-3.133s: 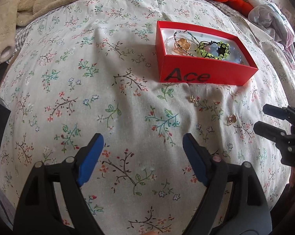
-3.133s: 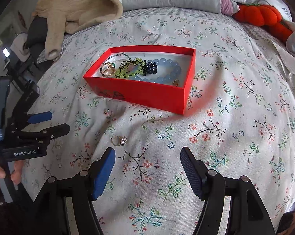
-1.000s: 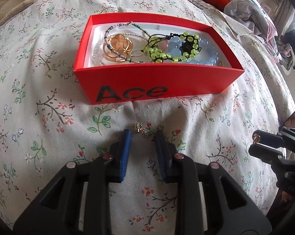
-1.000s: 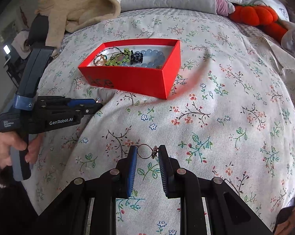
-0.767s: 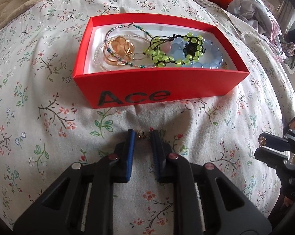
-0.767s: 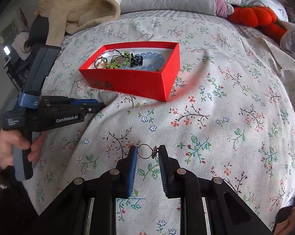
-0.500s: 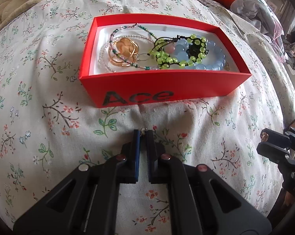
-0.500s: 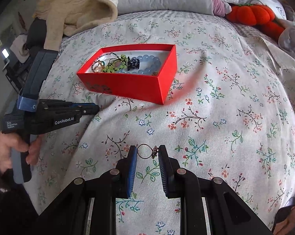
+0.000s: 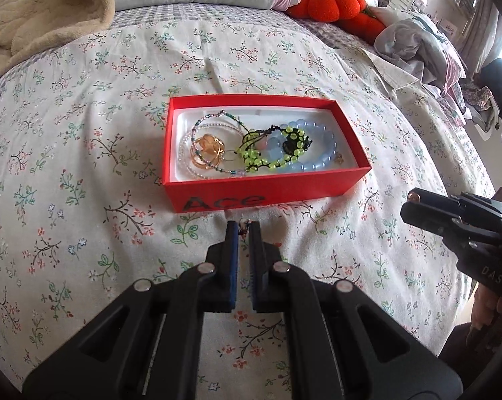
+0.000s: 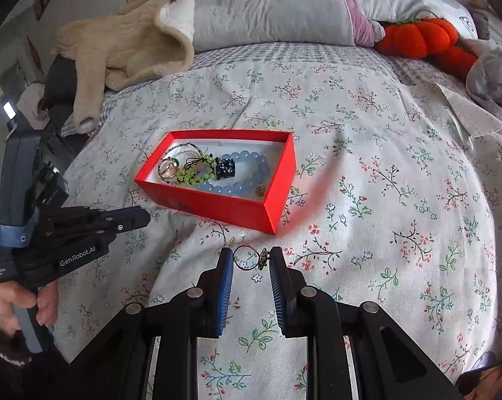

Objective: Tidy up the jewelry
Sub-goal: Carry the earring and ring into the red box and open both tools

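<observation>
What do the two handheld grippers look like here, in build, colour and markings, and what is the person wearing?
Both the left gripper and the right gripper are black plastic with silver rivets and blue ribbed pads. Seen from the right wrist view, the left one has white "GenRobot.AI" lettering, a small "Data Acquisition System" label and a blue-grey handle with a lighter blue band. The right one shows "DAS". A dark sleeve covers the left wrist.

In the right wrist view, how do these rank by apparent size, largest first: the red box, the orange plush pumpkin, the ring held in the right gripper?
1. Red box.
2. Orange plush pumpkin; it lies farther away, so its true size is unsure.
3. Ring, clearly smallest although nearest the camera.
</observation>
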Demonstrator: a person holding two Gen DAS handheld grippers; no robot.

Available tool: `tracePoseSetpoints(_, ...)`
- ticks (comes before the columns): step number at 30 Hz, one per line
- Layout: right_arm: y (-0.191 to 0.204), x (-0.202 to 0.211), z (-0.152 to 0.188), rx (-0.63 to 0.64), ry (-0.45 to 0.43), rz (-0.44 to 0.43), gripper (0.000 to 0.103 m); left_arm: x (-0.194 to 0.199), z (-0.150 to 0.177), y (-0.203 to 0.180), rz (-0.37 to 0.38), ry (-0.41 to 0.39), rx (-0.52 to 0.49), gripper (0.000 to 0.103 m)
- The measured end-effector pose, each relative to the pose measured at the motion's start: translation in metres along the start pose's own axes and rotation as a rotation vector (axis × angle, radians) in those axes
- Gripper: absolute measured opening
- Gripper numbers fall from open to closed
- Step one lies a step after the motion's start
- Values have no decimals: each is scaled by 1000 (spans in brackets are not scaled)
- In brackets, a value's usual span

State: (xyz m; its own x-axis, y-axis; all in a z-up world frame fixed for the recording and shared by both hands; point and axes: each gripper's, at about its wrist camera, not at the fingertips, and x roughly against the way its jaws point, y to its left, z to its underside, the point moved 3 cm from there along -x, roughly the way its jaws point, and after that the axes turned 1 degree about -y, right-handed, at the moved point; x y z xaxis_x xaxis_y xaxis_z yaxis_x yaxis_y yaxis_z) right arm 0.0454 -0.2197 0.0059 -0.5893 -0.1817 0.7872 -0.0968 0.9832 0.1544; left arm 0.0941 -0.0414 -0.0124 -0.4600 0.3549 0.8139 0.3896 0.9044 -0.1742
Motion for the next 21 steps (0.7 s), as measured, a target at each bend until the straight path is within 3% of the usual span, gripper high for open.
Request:
tracePoseSetpoints(8,7,-8,-23,-70,-26,-30,22,11,-21,3,17,-62,57,7)
tracePoseSetpoints(21,1,-31,-45,-112,-36,-1,22,-14,-49,5,28,-113,114,7)
